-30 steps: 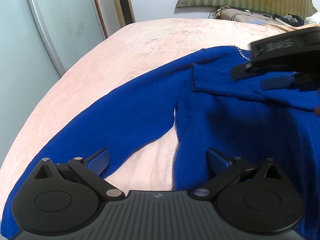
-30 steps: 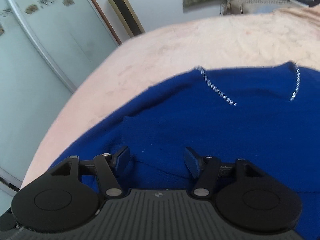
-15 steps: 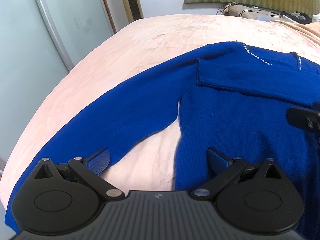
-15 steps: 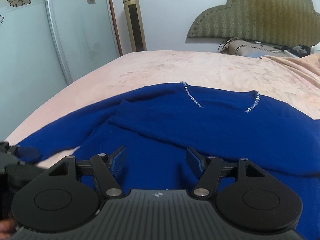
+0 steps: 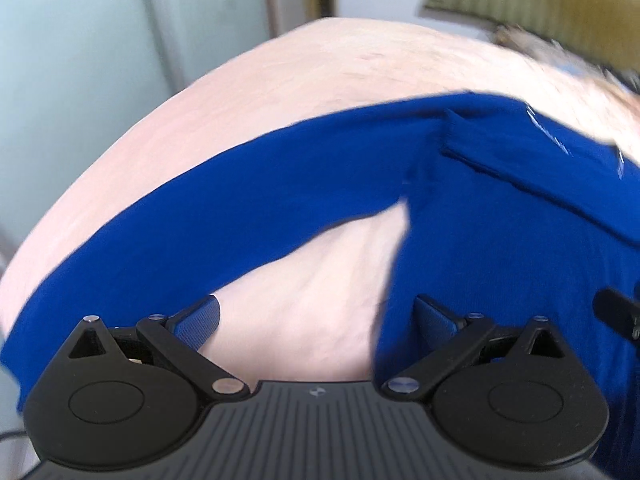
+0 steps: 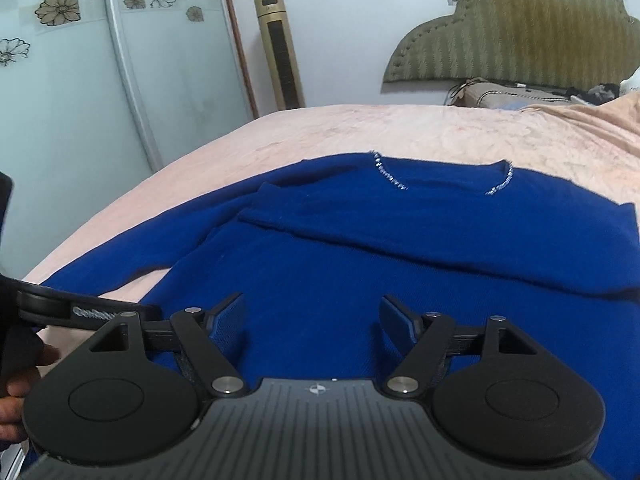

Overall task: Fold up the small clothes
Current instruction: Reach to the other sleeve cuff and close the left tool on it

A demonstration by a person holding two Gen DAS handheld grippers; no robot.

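A blue sweater (image 6: 400,264) lies spread flat on the pink bed (image 6: 400,128), its neckline (trimmed with a row of small silver beads (image 6: 390,176)) towards the olive padded headboard (image 6: 520,40). One sleeve has been folded across the chest and lies as a band (image 6: 400,220) just below the neckline, its cuff end near the left shoulder. The other sleeve (image 5: 200,216) stretches out to the left over the bedcover, apart from the body, with a wedge of bare bedcover showing between sleeve and side seam.

The right gripper (image 6: 312,320) hovers over the lower middle of the sweater's body. Its jaws are opening, stand wide apart, and have nothing between them but the cloth beneath; the pads do not appear to press on it.

The left gripper (image 5: 316,320) is above the gap between the outstretched sleeve and the body. Its jaws are spread wide and hold nothing. The left pad (image 5: 198,322) sits over the sleeve's lower edge and the right pad over the sweater's side; this view is smeared by motion, so whether either pad brushes the fabric cannot be told for certain.

A hand (image 6: 16,380) shows at the left edge of the right wrist view. A gold tower fan (image 6: 280,48) stands by the wall beside a sliding door with flower prints (image 6: 56,8).
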